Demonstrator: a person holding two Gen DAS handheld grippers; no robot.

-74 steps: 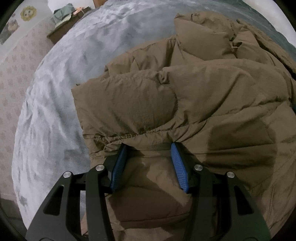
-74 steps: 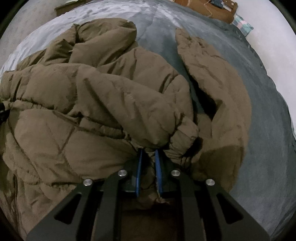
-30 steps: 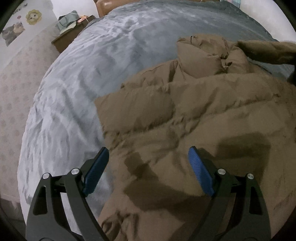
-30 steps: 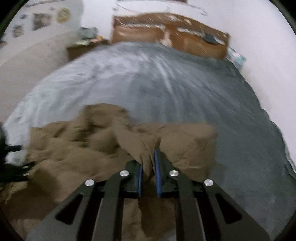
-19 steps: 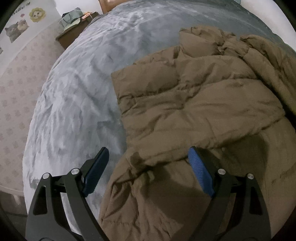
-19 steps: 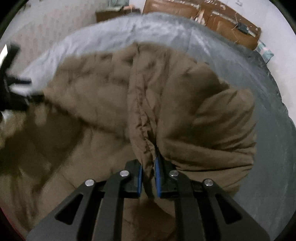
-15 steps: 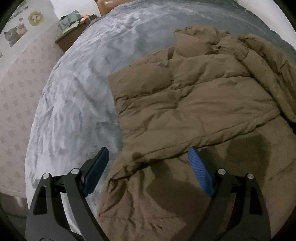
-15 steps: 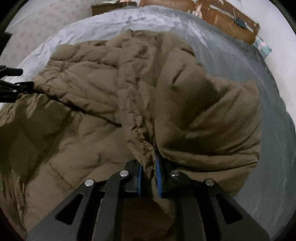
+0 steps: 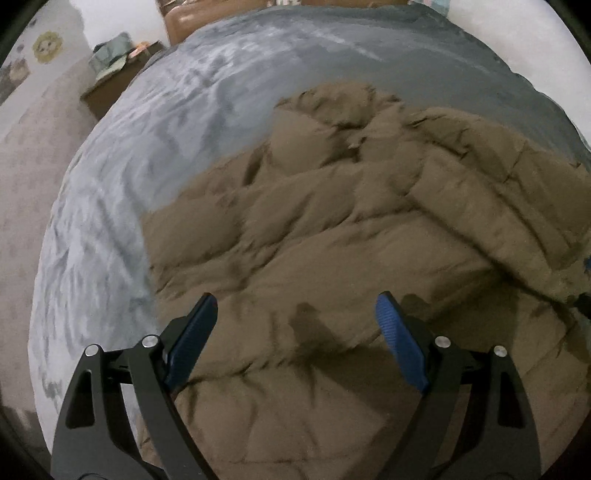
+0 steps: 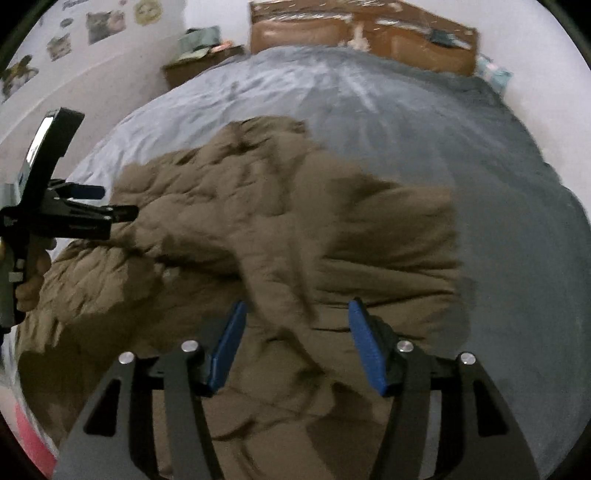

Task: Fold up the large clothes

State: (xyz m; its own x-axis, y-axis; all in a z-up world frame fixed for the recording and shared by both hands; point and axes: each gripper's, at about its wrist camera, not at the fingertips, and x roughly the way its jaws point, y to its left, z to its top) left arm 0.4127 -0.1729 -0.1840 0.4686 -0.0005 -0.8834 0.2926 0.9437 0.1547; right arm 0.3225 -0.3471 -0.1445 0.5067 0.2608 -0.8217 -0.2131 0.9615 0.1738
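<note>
A large brown quilted puffer jacket (image 9: 332,240) lies spread on the grey bed; it also shows in the right wrist view (image 10: 258,229), with a sleeve laid over its right side (image 10: 388,240). My left gripper (image 9: 295,321) is open and empty, above the jacket's near left part. My right gripper (image 10: 295,325) is open and empty, above the jacket's near edge beside the folded sleeve. The left gripper also shows at the left edge of the right wrist view (image 10: 74,210), held in a hand.
The grey bedspread (image 9: 129,166) surrounds the jacket, with bare cover to the left and far side (image 10: 480,147). A brown headboard (image 10: 362,40) and a cluttered nightstand (image 10: 199,59) stand at the far end. Stickers hang on the left wall (image 10: 103,26).
My right gripper has opened and let go of the sleeve, which now lies on the jacket. My left gripper stays open and has shifted slightly over the jacket.
</note>
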